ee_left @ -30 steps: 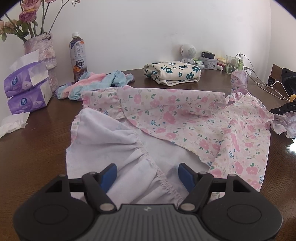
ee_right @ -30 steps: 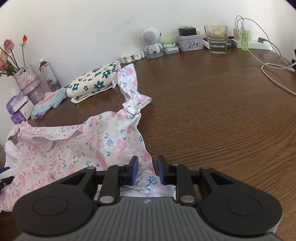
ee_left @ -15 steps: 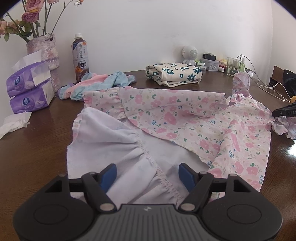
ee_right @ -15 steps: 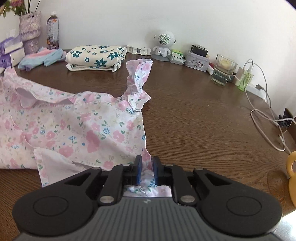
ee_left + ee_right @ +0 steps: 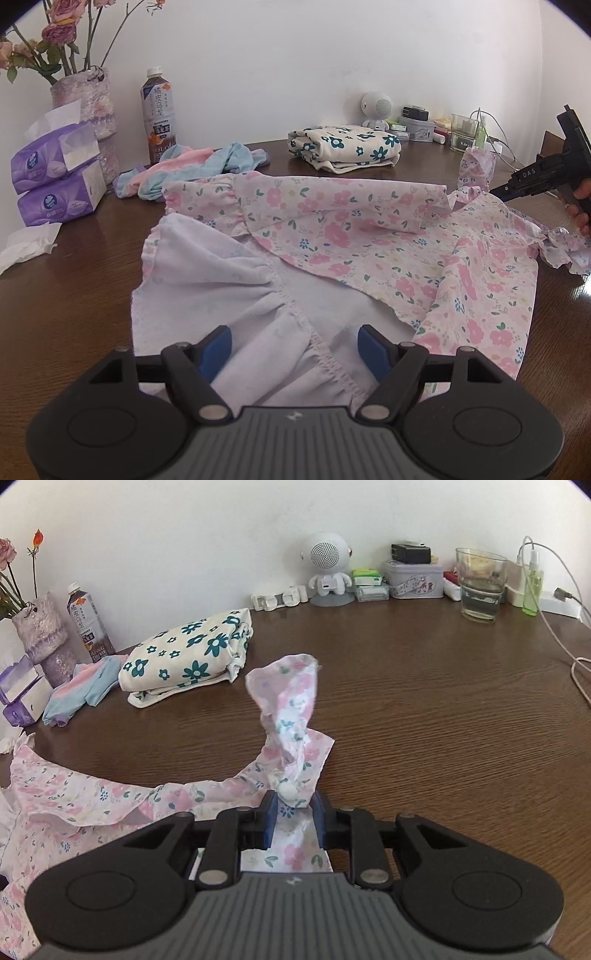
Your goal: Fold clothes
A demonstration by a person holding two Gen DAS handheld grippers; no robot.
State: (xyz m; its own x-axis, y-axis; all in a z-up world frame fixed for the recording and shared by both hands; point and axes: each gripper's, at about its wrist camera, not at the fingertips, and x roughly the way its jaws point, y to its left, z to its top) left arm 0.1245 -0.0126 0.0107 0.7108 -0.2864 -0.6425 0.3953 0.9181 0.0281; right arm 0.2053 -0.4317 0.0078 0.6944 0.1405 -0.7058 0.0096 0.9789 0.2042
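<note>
Pink floral garment [image 5: 369, 236] lies spread on tabletop [image 5: 443, 701]; left claw [image 5: 295, 341] spread wide over its white hem; right claw [image 5: 293, 812] pinching a twisted strap end (jaws just reopened slightly).

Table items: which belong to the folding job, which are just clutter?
Job: pink floral garment; folded teal-flower garment; pink-and-blue cloth.
Clutter: tea bottle; tissue packs; flower vase; robot-shaped speaker; glass; tin; cable.
</note>
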